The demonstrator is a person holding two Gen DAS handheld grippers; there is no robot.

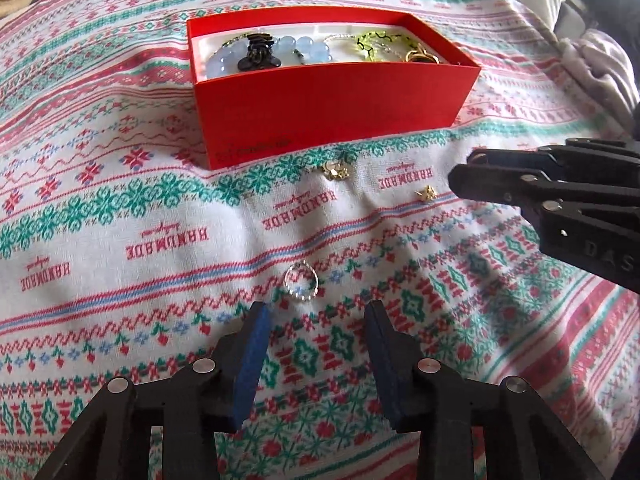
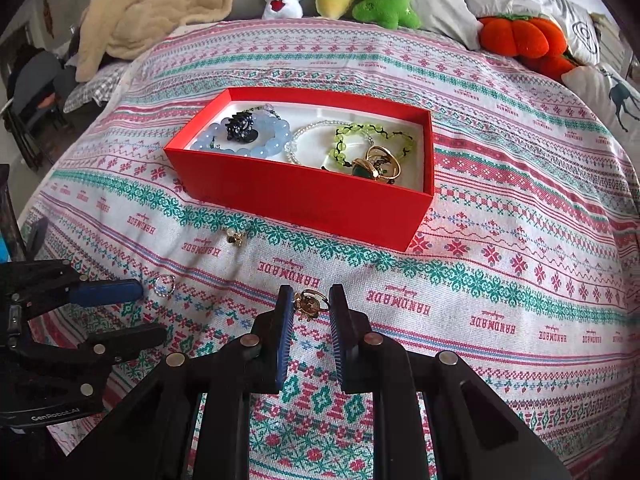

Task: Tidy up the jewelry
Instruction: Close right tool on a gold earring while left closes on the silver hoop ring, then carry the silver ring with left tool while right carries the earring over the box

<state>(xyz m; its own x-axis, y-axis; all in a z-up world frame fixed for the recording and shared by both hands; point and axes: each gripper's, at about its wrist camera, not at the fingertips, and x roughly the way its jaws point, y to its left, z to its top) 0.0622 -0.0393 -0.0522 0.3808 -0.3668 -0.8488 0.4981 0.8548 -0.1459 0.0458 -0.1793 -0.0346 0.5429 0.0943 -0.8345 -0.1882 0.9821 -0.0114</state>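
Between the fingertips of our right gripper point(image 2: 309, 304), spread and unclenched, lies the gold ring point(image 2: 310, 303); our left gripper point(image 1: 316, 312), also spread, faces the clear ring point(image 1: 301, 281) just ahead.

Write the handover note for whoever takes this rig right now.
Left gripper: open, empty, just short of the clear beaded ring on the blanket.
Right gripper: open, its fingers either side of the gold ring, not yet closed on it.
Red box: already holds the blue bead bracelet, black hair clip, green bracelet and gold rings.
Left to do: both rings and the small gold earring near the box.
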